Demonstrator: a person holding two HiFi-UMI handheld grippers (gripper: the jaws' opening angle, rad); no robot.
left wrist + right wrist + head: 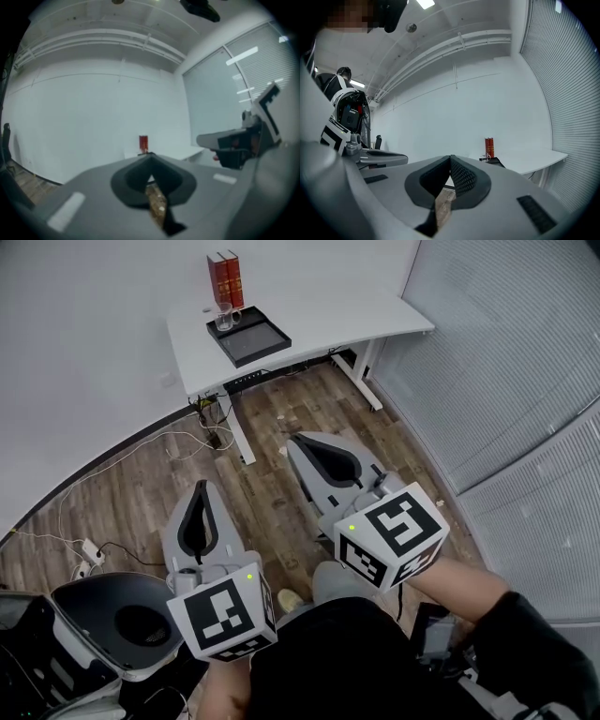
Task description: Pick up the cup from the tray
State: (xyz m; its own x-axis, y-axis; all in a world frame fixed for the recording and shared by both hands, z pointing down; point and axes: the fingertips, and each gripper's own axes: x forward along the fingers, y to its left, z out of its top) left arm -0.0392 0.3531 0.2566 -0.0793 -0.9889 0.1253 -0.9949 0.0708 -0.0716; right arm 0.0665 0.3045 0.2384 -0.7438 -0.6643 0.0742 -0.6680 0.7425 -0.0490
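- My left gripper [200,487] is clenched tight, jaws meeting at the tips, nothing pinched in there.
- Same deal with the right gripper [300,440]: jaws pressed together, holding nothing.
- Both hang over the wood floor [272,460], pointed toward the desk [319,306] and well short of it.
- The cup [223,321], a clear glass one, is way out ahead of both tips, sitting in the far corner of the black tray [260,339] on the desk.
- Two red books [225,279] stand upright just past the cup.

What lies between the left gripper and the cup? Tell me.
In the head view: wooden floor, cables by the desk leg, then white desk top up to the cup.
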